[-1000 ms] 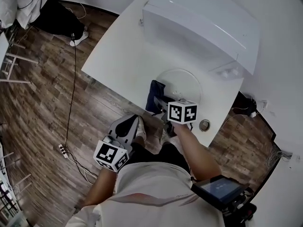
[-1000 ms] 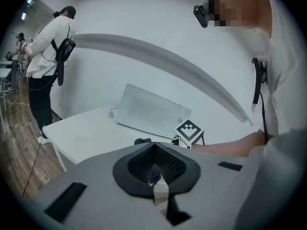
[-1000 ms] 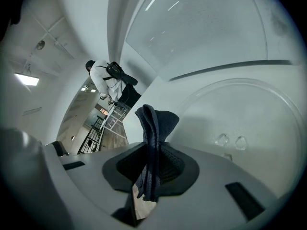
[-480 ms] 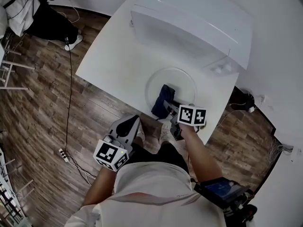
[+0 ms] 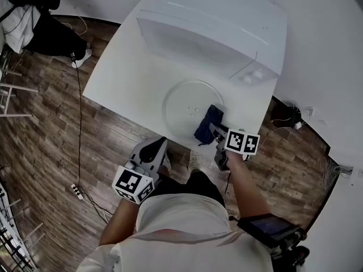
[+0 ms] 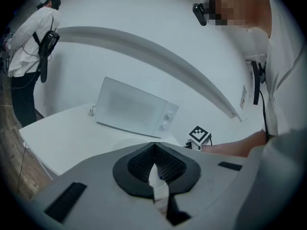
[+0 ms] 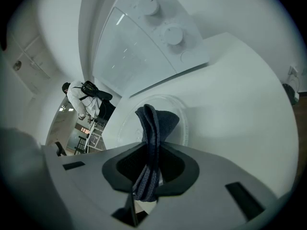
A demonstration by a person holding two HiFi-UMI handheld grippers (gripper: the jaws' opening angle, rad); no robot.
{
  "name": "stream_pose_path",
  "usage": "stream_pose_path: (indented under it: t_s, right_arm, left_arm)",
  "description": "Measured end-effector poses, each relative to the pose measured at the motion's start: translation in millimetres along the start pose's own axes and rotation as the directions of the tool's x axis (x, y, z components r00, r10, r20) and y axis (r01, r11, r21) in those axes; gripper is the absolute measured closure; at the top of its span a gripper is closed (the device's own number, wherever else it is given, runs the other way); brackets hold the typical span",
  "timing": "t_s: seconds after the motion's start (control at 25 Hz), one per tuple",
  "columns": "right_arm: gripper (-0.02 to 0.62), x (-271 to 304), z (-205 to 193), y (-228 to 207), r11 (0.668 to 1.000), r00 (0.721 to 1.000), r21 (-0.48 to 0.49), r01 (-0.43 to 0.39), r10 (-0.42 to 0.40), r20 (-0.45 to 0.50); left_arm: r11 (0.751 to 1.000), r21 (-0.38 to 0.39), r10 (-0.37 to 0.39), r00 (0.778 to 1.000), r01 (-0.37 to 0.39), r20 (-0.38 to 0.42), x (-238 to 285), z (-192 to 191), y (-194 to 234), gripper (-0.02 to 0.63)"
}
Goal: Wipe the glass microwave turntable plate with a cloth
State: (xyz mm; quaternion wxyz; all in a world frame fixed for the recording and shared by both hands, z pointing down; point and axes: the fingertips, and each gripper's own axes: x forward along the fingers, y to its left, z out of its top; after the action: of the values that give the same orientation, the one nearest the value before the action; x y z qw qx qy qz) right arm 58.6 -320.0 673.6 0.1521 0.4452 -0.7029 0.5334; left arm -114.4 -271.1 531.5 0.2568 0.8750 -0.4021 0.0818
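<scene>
The round glass turntable plate (image 5: 187, 103) lies flat on the white table (image 5: 125, 72) in front of the microwave (image 5: 210, 24). My right gripper (image 5: 216, 129) is shut on a dark blue cloth (image 5: 207, 123), whose free end rests on the plate's near right part. In the right gripper view the cloth (image 7: 152, 143) stands folded between the jaws, with the plate (image 7: 180, 116) just beyond. My left gripper (image 5: 148, 154) hangs low off the table's near edge, shut and with nothing in it (image 6: 154, 169).
The white microwave (image 7: 144, 32) has its door closed and two knobs at the right. Beyond the table's left edge there is wooden floor (image 5: 51, 129) with a cable and a power strip (image 5: 75, 189). A person (image 6: 29, 61) stands far left.
My right gripper with the cloth has moved from the plate's near left edge rightward across it to its right part. The left gripper has stayed where it was.
</scene>
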Motion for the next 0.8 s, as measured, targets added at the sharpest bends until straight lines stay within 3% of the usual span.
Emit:
stream_pose_path:
  t_s: [0.44, 0.6, 0.8]
  right_arm:
    - [0.534, -48, 0, -52, 0.998, 0.996, 0.040, 0.058, -0.060, 0.061]
    - [0.533, -57, 6, -40, 1.000, 0.992, 0.023, -0.022, 0.019, 0.128]
    - [0.534, -100, 29, 0, 0.987, 0.950, -0.115, -0.110, 0.138, 0.280]
  left_arm:
    - [0.999, 0.024, -0.038, 0.999, 0.038, -0.019, 21, -1, -30, 0.595]
    - [0.998, 0.037, -0.040, 0.999, 0.041, -0.023, 26, -1, -37, 0.595]
    - [0.998, 0.059, -0.029, 1.000, 0.030, -0.010, 23, 9, -50, 0.595]
